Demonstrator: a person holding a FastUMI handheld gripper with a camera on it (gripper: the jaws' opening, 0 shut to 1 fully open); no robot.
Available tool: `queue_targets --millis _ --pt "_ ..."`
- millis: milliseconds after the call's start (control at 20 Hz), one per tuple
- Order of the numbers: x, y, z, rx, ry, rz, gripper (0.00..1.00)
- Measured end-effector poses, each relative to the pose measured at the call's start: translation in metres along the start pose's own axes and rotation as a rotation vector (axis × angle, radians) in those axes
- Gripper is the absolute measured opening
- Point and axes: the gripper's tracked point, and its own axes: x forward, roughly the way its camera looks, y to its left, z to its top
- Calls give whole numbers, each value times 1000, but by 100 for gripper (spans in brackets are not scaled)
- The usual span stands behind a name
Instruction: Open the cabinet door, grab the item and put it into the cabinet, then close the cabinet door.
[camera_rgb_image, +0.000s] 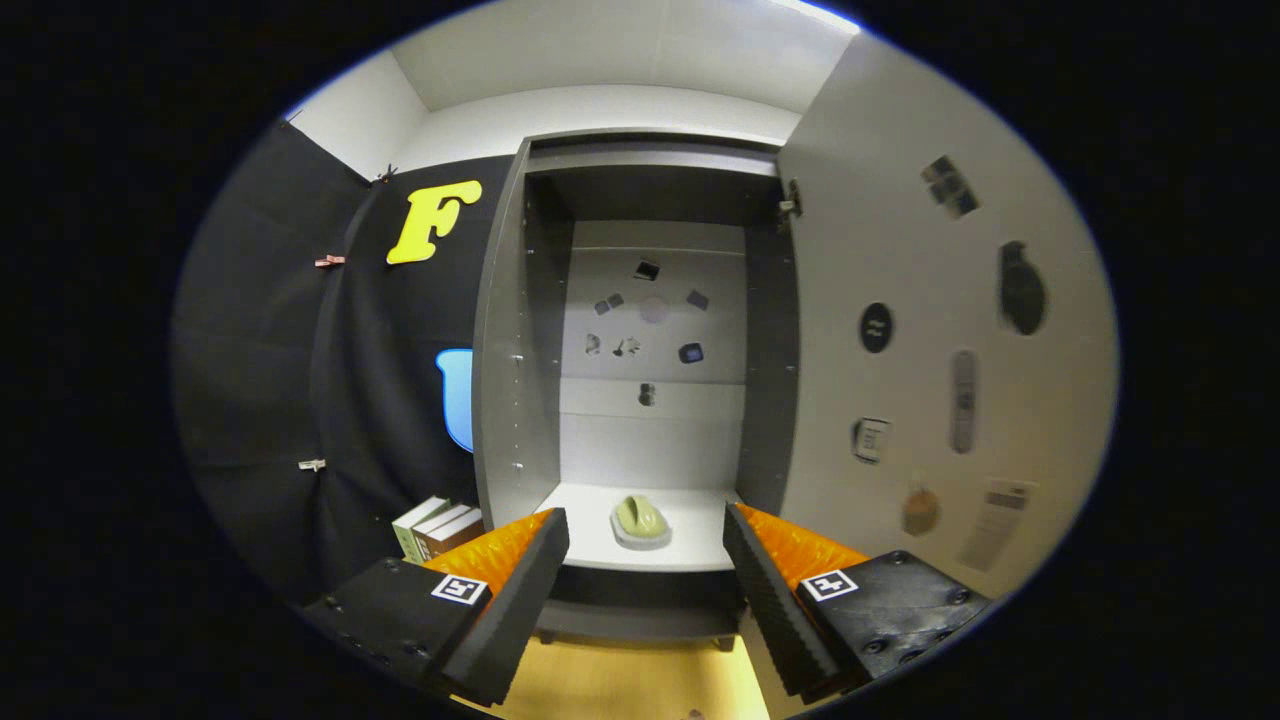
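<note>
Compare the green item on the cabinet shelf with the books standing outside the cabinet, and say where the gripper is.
The green item is rounded and lies on a pale base on the cabinet shelf, beyond the fingers; the books are flat-sided and stand upright outside, left of the cabinet. The item is single; the books form a row. Both sit low, near the shelf's level. The gripper is open, holding nothing, and the cabinet door stands open.

Books (437, 528) upright left of cabinet; clips (329, 261) on black cloth wall (270, 380).
</note>
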Motion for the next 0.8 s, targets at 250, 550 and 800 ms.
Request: queue_targets --millis 250,550,800 --pt "-87 -32 -9 -61 39 -84 98" --pt "-159 -79 -4 -67 50 -123 98" --pt "-194 -155 1 -68 51 -162 98"
